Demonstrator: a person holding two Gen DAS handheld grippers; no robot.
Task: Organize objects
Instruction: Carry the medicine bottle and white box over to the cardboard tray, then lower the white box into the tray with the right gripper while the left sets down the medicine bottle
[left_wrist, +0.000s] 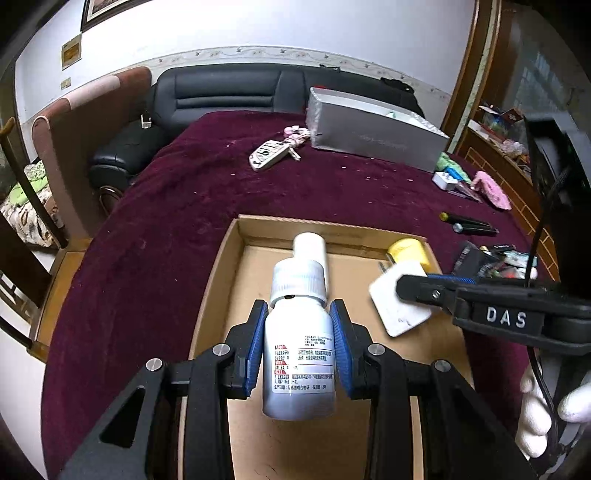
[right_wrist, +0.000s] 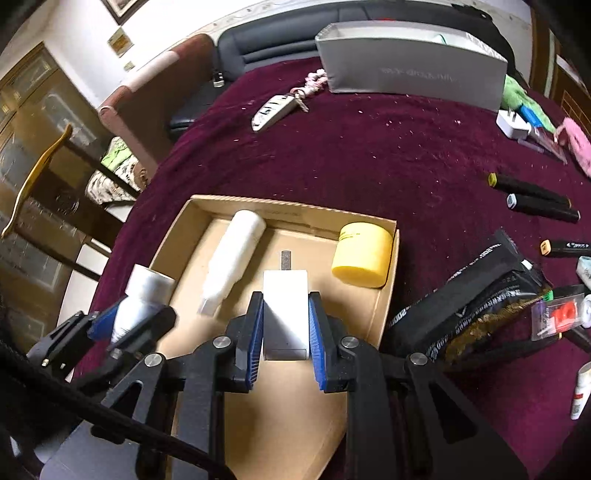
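Note:
My left gripper (left_wrist: 299, 314) is shut on a white labelled bottle (left_wrist: 299, 354), cap pointing forward, held above an open cardboard tray (left_wrist: 229, 266) on the maroon cloth. In the right wrist view that bottle (right_wrist: 144, 291) and the left gripper (right_wrist: 129, 314) show over the tray's left rim. My right gripper (right_wrist: 286, 299) is shut on a flat white block (right_wrist: 285, 284) with a metal prong at its far end, above the tray's (right_wrist: 295, 210) floor. Inside the tray lie another white bottle (right_wrist: 236, 251) and a yellow jar (right_wrist: 364, 258). From the left wrist, the right gripper (left_wrist: 402, 291) pinches the block (left_wrist: 391, 314).
A silver box (left_wrist: 369, 136) stands at the far side of the table, a car key with a pink fob (left_wrist: 267, 155) beside it. Black markers (right_wrist: 535, 197), a black pouch (right_wrist: 480, 295), a white plug (right_wrist: 511, 123) and small items crowd the right. A dark sofa lies beyond.

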